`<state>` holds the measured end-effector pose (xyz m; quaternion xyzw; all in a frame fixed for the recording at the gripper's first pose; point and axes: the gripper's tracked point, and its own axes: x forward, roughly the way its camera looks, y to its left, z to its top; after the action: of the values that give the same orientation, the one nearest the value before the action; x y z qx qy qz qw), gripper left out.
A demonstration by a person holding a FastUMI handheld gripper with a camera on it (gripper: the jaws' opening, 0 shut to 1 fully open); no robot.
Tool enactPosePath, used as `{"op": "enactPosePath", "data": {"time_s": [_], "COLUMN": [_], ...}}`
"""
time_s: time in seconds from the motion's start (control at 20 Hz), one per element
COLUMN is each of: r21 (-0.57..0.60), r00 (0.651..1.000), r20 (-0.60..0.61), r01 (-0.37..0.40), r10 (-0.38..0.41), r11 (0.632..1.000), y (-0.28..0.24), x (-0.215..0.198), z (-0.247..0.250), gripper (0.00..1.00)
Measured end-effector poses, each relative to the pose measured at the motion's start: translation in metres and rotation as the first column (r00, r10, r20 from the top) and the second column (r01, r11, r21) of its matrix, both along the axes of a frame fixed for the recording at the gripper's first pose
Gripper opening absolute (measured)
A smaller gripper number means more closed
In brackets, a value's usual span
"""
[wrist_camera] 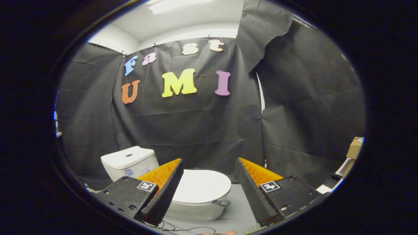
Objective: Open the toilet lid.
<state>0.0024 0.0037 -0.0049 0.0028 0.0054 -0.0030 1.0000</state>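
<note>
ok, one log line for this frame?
phase: approach | tool: open, holding nothing | lid: closed, beyond the fingers | tank: behind, left of lid | contact: none

Dim booth lit by a ceiling light (181, 5); toilet lid (202, 186) brightly lit, sharp; fisheye bending grows toward the edges.

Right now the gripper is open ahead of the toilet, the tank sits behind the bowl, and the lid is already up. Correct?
Not quite: the lid is still down, lying flat over the bowl, as the gripper view shows. The rest holds: the gripper is open, its fingers spread apart with the toilet beyond and between them, touching nothing, and the tank sits behind the bowl.
</note>
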Motion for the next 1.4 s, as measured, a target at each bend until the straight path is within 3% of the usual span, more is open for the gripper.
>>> {"op": "enactPosePath", "data": {"time_s": [0.4, 0.8, 0.95, 1.15, 1.3, 1.4], "r21": [-0.044, 0.045, 0.079, 0.160, 0.237, 0.257], "r00": [0.998, 0.958, 0.907, 0.832, 0.753, 0.729], "r20": [-0.059, -0.286, -0.419, -0.555, -0.657, -0.683], "r01": [0.012, 0.039, 0.096, 0.116, 0.157, 0.174], "r10": [-0.014, -0.025, -0.054, -0.008, 0.039, 0.052], "r11": [0.999, 0.998, 0.992, 0.980, 0.959, 0.951], "y": [0.005, -0.006, -0.022, -0.027, -0.028, -0.032], "x": [0.016, 0.054, 0.073, 0.091, 0.092, 0.098], "z": [-0.029, -0.073, -0.103, -0.139, -0.172, -0.191], "gripper": [1.00, 1.00, 1.00, 0.99, 0.99, 0.98]}}
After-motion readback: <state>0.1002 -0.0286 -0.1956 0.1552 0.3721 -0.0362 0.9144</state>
